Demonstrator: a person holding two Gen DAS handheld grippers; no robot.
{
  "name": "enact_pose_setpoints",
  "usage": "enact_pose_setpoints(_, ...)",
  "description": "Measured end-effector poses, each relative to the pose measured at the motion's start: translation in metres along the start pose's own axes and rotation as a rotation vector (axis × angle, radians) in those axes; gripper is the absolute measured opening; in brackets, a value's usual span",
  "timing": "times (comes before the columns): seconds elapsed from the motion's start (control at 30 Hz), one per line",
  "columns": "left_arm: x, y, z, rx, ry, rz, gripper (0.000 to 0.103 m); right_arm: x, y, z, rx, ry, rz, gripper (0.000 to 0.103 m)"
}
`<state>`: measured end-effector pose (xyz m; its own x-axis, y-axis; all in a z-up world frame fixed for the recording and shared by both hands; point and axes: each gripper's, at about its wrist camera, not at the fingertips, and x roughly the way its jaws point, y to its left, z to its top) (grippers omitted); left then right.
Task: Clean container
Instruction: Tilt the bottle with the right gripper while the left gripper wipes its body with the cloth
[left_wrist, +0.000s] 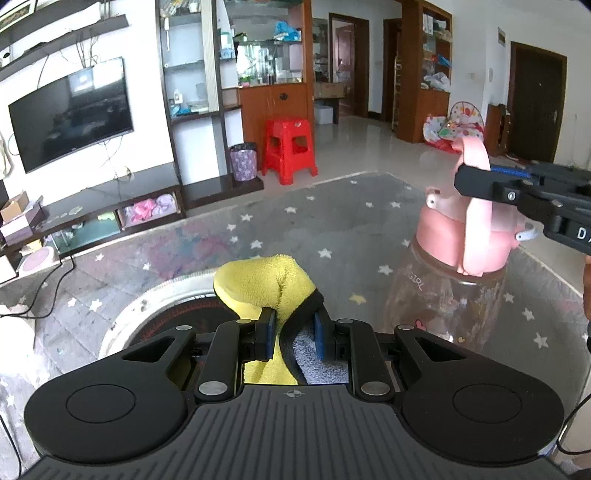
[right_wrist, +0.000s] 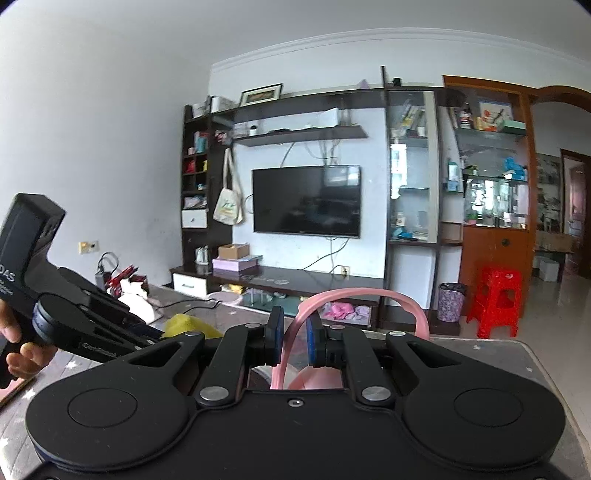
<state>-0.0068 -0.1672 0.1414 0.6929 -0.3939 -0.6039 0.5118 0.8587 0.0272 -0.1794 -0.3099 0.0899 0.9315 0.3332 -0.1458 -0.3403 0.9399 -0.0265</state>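
A clear bottle (left_wrist: 443, 299) with a pink lid (left_wrist: 458, 236) and pink strap handle (left_wrist: 476, 206) stands upright at the right of the table. My right gripper (right_wrist: 294, 334) is shut on the pink strap (right_wrist: 354, 293); from the left wrist view it (left_wrist: 480, 184) reaches in from the right. My left gripper (left_wrist: 293, 332) is shut on a yellow cloth (left_wrist: 266, 284) with a black edge and grey underside, left of the bottle and apart from it. The cloth also shows in the right wrist view (right_wrist: 188, 325).
The table (left_wrist: 314, 229) has a grey cover with white stars. A round recessed burner (left_wrist: 162, 314) lies in it under the cloth. A red stool (left_wrist: 290, 149), a patterned bin (left_wrist: 243, 160) and a TV unit (left_wrist: 92, 218) stand beyond.
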Motion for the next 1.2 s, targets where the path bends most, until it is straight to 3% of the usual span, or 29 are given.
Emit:
enact_pose_setpoints(0.6, 0.04, -0.061, -0.002, 0.128, 0.036, -0.155, 0.021, -0.028, -0.002, 0.022, -0.109, 0.072, 0.057, 0.014)
enact_pose_setpoints(1.2, 0.059, -0.054, -0.012, 0.093, 0.056, -0.173, 0.021, -0.036, 0.003, 0.019, -0.145, 0.053, -0.005, 0.028)
